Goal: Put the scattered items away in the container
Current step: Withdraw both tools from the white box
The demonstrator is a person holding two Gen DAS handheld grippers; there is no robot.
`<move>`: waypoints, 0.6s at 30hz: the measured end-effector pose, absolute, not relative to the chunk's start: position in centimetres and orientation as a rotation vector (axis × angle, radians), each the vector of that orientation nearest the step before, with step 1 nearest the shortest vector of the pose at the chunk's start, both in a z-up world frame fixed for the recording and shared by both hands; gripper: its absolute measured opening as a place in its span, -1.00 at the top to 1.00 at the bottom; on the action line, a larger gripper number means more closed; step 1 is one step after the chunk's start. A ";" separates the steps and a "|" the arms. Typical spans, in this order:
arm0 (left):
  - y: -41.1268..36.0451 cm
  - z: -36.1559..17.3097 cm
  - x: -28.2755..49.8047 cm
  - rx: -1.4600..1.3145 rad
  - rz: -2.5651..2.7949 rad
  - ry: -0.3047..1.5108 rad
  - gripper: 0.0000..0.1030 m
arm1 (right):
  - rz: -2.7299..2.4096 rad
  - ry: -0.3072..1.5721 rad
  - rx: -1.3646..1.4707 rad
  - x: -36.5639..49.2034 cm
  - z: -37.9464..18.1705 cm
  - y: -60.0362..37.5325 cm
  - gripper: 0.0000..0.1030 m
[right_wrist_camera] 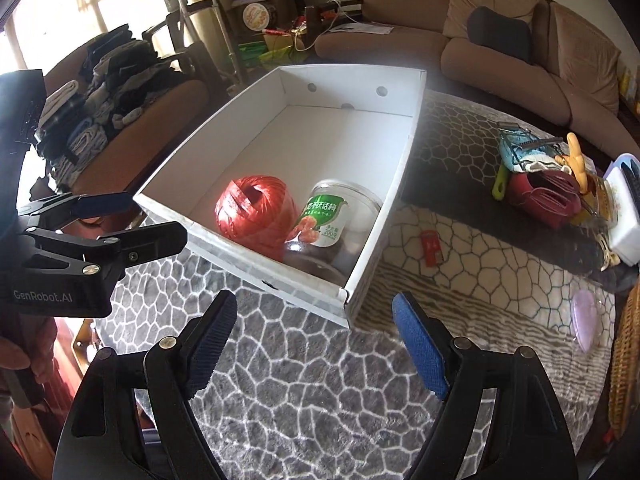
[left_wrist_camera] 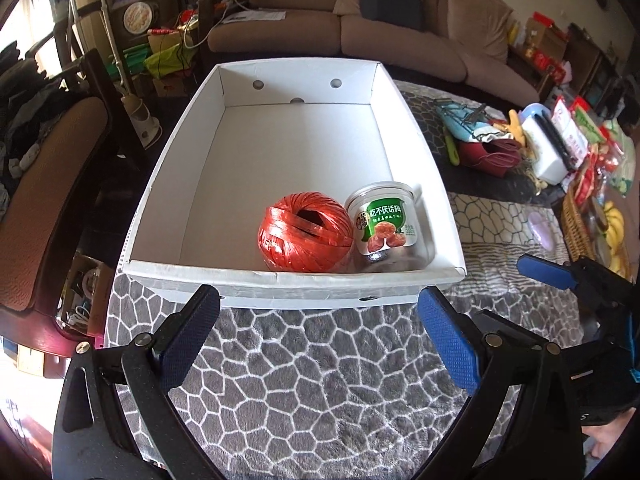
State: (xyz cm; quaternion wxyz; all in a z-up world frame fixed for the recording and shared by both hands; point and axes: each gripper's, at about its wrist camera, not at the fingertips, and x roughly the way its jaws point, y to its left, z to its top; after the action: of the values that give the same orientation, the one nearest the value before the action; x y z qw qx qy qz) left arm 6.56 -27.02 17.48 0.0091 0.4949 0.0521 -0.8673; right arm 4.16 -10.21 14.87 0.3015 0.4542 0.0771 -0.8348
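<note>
White box, red twine ball inside, touching clear jar

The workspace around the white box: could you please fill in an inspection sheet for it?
Surface: grey plush cover with a white cobble pattern.
Job's things: white cardboard box holds a red twine ball and a clear snack jar, green label, side by side at its near end.
Clutter: small red packet, lilac oval item, a heap of mixed goods and bananas lie outside the box.
Grippers: left gripper and right gripper both open, empty.
Cables: white cable by the sofa.
Surroundings: brown sofa, stacked clothes.
</note>
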 end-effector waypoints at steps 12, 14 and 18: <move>-24.6 20.8 11.6 1.472 -2.749 0.128 -0.93 | -2.324 0.263 1.109 9.8 18.8 -8.2 -0.69; -24.0 21.5 12.3 1.449 -2.767 0.128 -0.93 | -2.343 0.267 1.099 10.6 19.3 -7.4 -0.76; -22.1 22.6 13.5 1.424 -2.805 0.093 -1.00 | -2.378 0.226 1.099 11.7 19.9 -5.3 -1.00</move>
State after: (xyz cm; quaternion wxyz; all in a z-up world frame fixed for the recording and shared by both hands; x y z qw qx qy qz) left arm 13.51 -22.12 22.58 -0.0028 0.4523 0.0296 -0.8914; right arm 11.73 -5.28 19.86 0.2534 0.4044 0.0830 -0.8748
